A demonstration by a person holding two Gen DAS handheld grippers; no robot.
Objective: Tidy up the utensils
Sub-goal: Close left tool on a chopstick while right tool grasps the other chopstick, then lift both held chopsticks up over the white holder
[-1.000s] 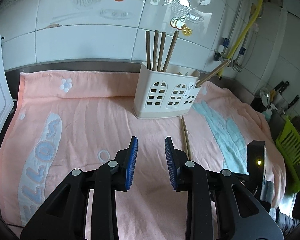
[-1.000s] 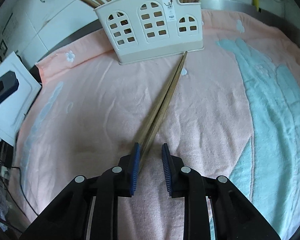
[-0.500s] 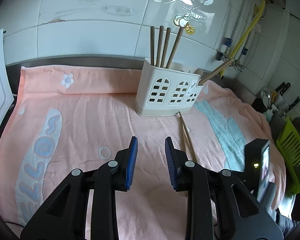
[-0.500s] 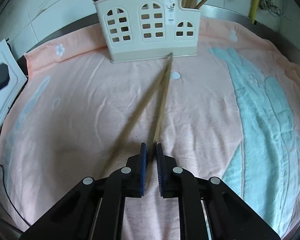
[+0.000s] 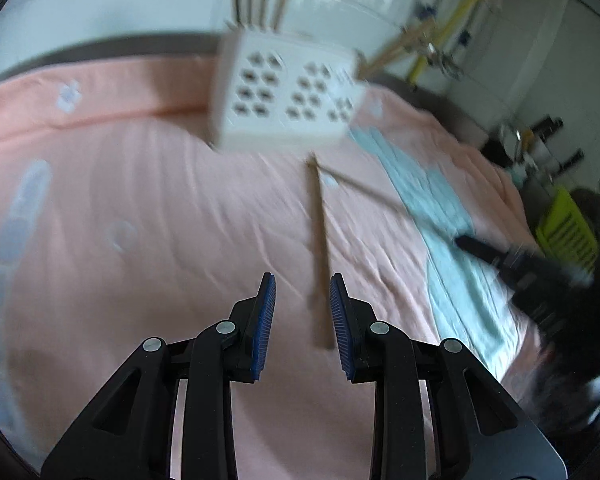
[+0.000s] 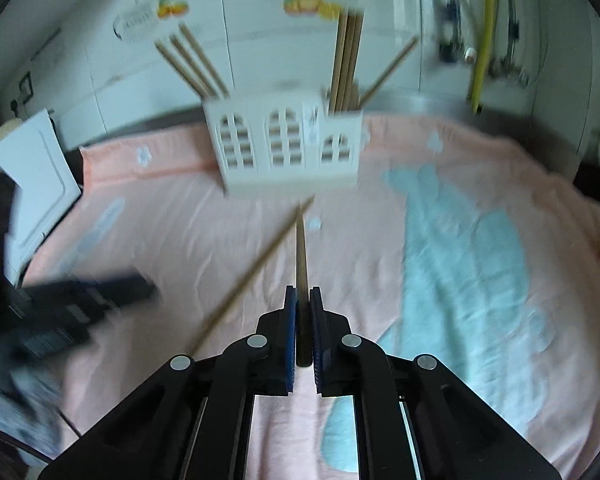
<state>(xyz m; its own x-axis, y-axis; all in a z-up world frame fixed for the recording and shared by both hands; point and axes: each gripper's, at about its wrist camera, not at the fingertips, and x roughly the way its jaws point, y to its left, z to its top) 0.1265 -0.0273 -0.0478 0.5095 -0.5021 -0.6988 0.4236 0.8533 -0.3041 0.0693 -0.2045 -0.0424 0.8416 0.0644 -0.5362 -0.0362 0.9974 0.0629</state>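
The right gripper (image 6: 303, 320) has its fingers pinched on one chopstick (image 6: 301, 248), its tip aimed at the white holder (image 6: 288, 146), probably for insertion. The left gripper (image 5: 302, 316), fingers spread and empty, straddles the second chopstick (image 5: 319, 248) lying before the holder.

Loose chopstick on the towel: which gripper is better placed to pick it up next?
Left. The left gripper is open with the loose chopstick lying between its fingers; the right gripper is already shut on another chopstick.
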